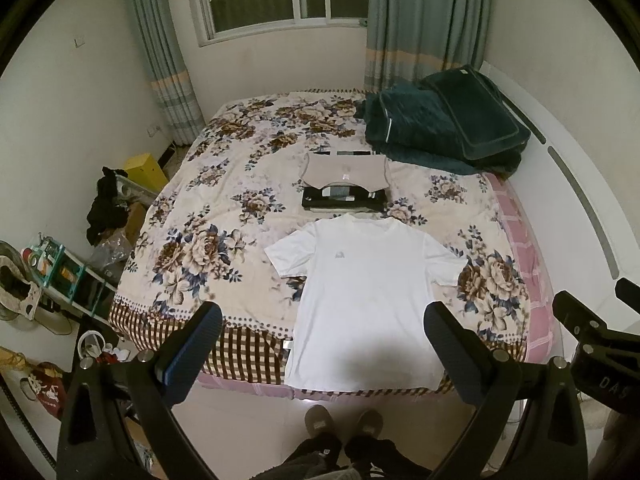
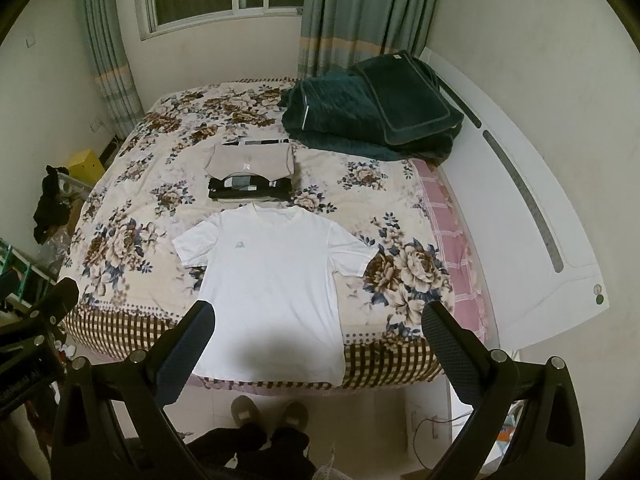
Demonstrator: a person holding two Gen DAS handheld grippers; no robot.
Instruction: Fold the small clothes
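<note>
A white T-shirt (image 1: 364, 292) lies flat and face up on the flowered bedspread (image 1: 208, 216), hem at the near bed edge; it also shows in the right wrist view (image 2: 272, 292). Behind it is a stack of folded clothes with a beige top (image 1: 346, 172) on darker pieces (image 1: 344, 198), also seen in the right wrist view (image 2: 250, 160). My left gripper (image 1: 322, 320) is open and empty, held high above the shirt's lower part. My right gripper (image 2: 318, 320) is open and empty, also well above the shirt.
A dark green folded quilt (image 1: 444, 124) sits at the bed's far right. A white headboard (image 2: 520, 184) runs along the right. Clutter and a yellow box (image 1: 144, 168) fill the floor left of the bed. My slippered feet (image 1: 344, 420) stand at the near edge.
</note>
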